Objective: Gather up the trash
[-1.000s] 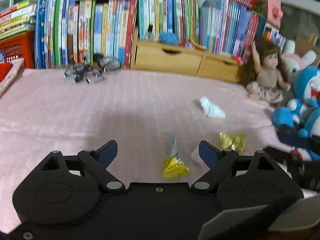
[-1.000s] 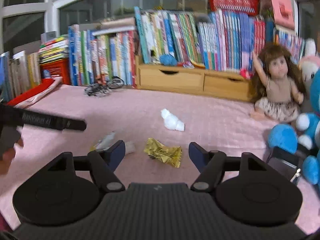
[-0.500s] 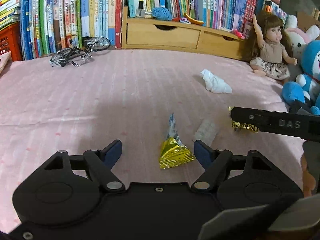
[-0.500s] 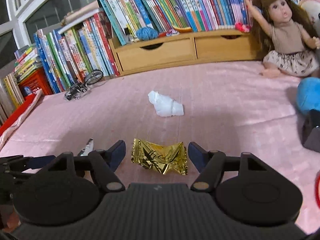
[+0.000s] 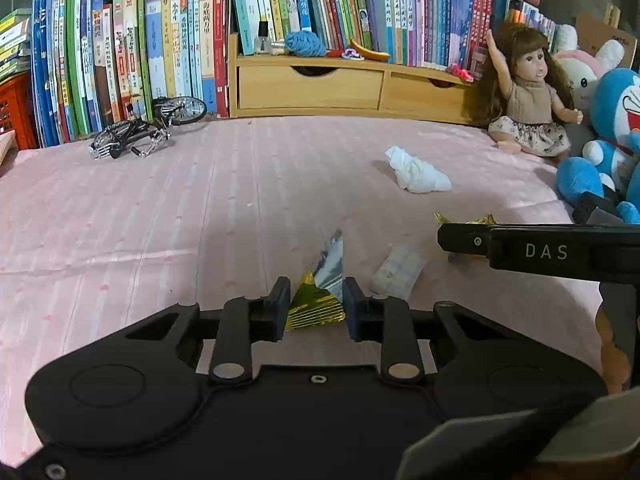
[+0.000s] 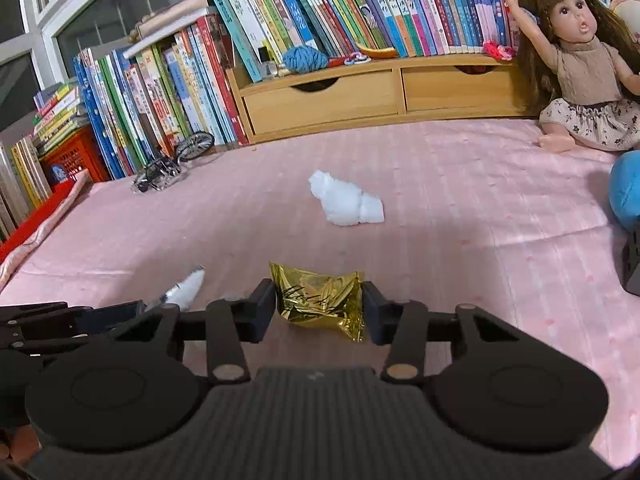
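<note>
The left gripper (image 5: 314, 306) sits low over the pink bedspread (image 5: 160, 216), its two dark-blue fingers (image 5: 278, 304) drawn in close on either side of a yellow-and-silver wrapper (image 5: 322, 288) that stands in a pointed, tent-like shape; the pads touch or nearly touch its gold base, so it is pinching that wrapper, though how firmly cannot be told; just to the right of it a small pale packet (image 5: 396, 270) lies flat on the cloth, apart from the fingers; the right gripper (image 6: 320, 308) is likewise narrowed around a crumpled gold foil wrapper (image 6: 320, 300), the left pad against the wrapper's left edge and the right pad against its right edge, the foil bunched between them and resting on the bedspread; in the left wrist view the right gripper's black side, lettered DAS, crosses the right of the frame with only gold tips of that foil showing above it; farther back, well apart from both grippers, a wadded white tissue (image 6: 346, 204) lies alone on the cloth; a small model bicycle (image 5: 148, 128) rests near the row of upright books (image 5: 160, 48); a wooden drawer unit (image 5: 344, 88) stands against the books, and a long-haired doll (image 6: 576, 64) sits at the far right beside blue plush toys (image 5: 608, 140).
</note>
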